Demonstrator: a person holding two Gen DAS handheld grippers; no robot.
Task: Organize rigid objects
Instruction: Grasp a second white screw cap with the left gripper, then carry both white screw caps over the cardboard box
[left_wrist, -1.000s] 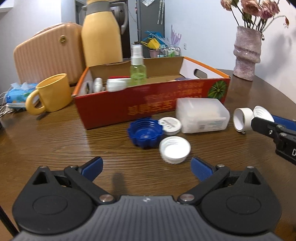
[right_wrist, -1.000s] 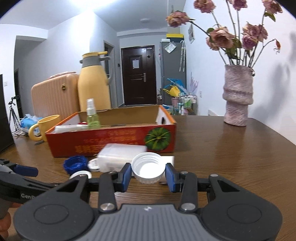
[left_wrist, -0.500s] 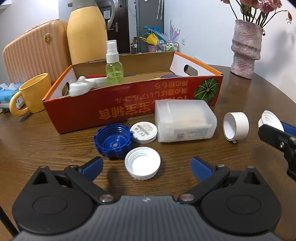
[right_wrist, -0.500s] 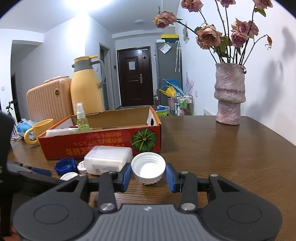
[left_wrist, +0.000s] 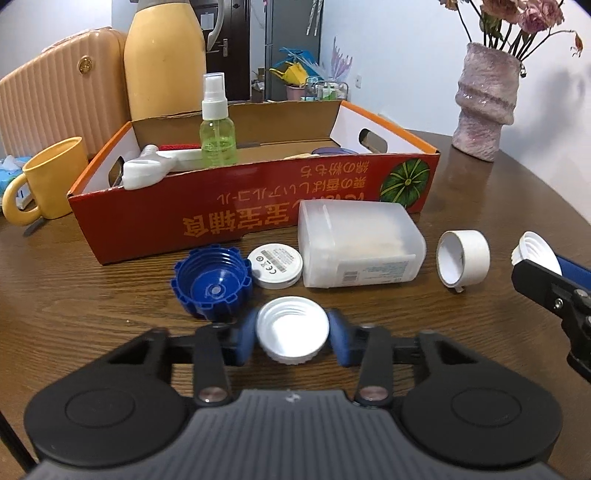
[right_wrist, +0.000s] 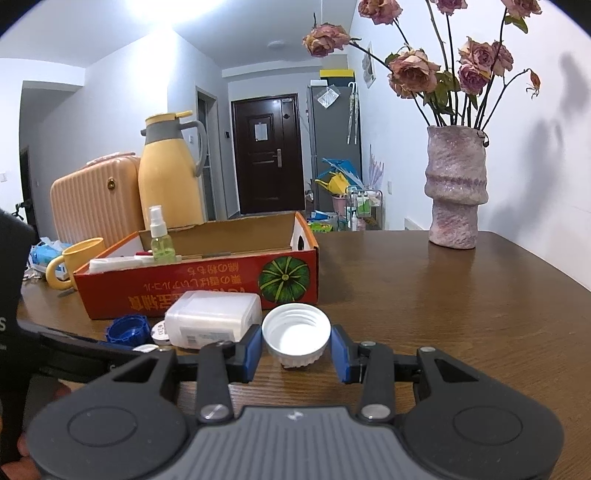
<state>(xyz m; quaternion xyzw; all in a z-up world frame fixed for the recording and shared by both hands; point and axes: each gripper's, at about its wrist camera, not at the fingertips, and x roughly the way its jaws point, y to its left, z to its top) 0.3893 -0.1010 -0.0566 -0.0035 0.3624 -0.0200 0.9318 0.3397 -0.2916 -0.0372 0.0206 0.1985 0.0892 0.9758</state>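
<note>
My left gripper (left_wrist: 292, 341) is shut on a white screw cap (left_wrist: 292, 334) that rests on the wooden table (left_wrist: 92, 317). My right gripper (right_wrist: 297, 349) is shut on a second white screw cap (right_wrist: 296, 334) and holds it just above the table; it also shows at the right edge of the left wrist view (left_wrist: 535, 254). A blue ribbed cap (left_wrist: 212, 282), a small white round disc (left_wrist: 275, 266), a clear plastic box (left_wrist: 360, 243) and a white tape roll (left_wrist: 463, 258) lie in front of the red cardboard box (left_wrist: 258, 218).
The red box holds a green spray bottle (left_wrist: 218, 125), a white bottle (left_wrist: 147, 171) and other items. A yellow mug (left_wrist: 48, 181), a yellow thermos (left_wrist: 166, 59) and a suitcase (left_wrist: 55, 99) stand behind left. A pink vase (left_wrist: 484, 103) stands at the back right.
My left gripper has moved forward and closed on the white cap on the table. My right gripper still holds its cap and has shifted slightly.
</note>
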